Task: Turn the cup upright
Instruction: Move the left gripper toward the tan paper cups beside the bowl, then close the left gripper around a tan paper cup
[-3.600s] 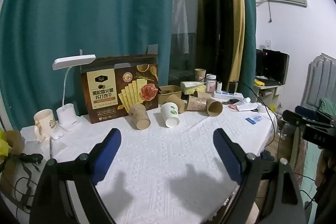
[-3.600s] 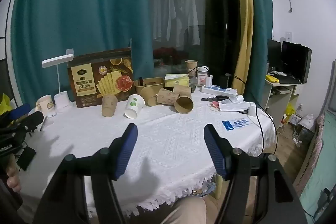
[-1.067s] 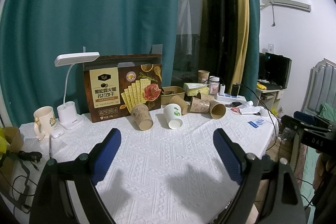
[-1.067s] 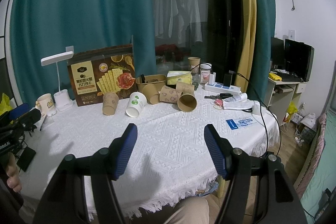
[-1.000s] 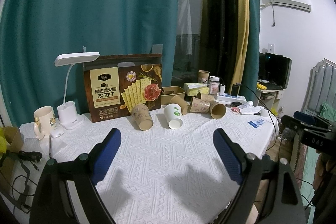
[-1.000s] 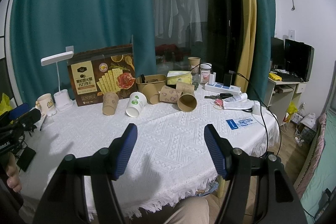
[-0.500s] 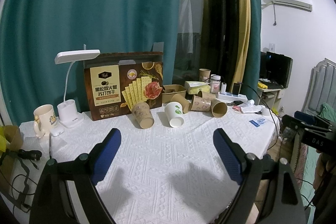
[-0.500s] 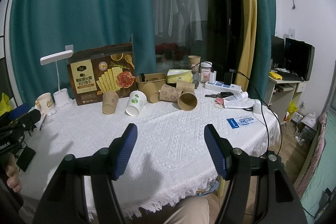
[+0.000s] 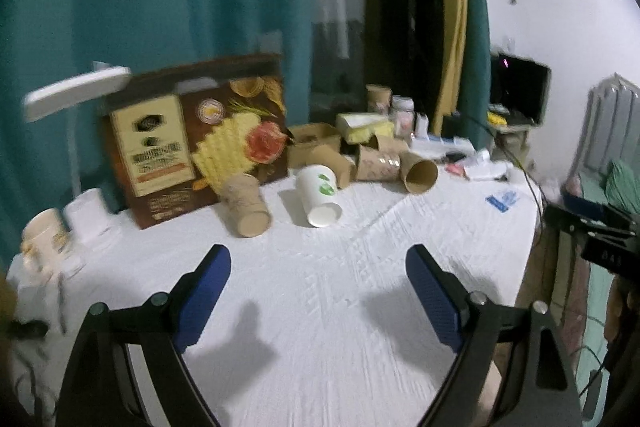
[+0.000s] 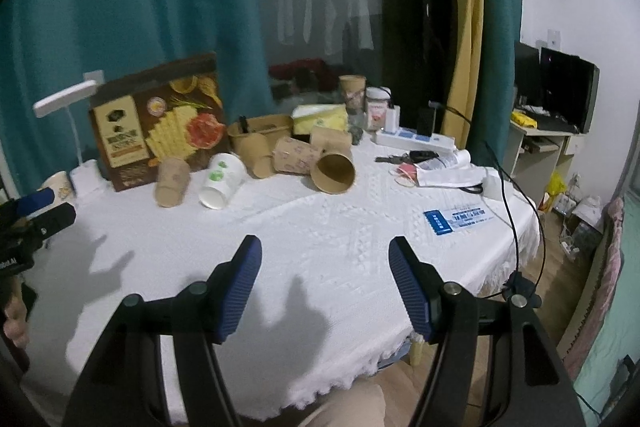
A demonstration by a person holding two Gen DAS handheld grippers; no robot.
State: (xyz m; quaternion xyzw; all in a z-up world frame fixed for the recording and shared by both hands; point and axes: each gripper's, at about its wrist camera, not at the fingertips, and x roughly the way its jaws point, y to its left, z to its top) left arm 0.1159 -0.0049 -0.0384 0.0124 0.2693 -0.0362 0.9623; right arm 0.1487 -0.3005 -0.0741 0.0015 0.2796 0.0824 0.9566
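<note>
Both grippers hang over the near part of a table spread with a white cloth, their blue-padded jaws apart and nothing between them — the left gripper stands wider than the right gripper. The cups lie well ahead of both, in a loose row toward the far side. A white cup with a green mark lies tipped on its side, mouth toward the camera; just left of it a brown cup lies tilted the same way. To the right a cluster of brown cups lies on its side, one open-mouthed cup facing forward, touching a patterned cup behind it. Behind the row stands a cracker box, upright against a teal curtain, with a white desk lamp and a mug to its left. A blue-and-white card lies flat on the cloth at the right, near a power strip and a black cable running over the table's edge. The left view is blurred.
</note>
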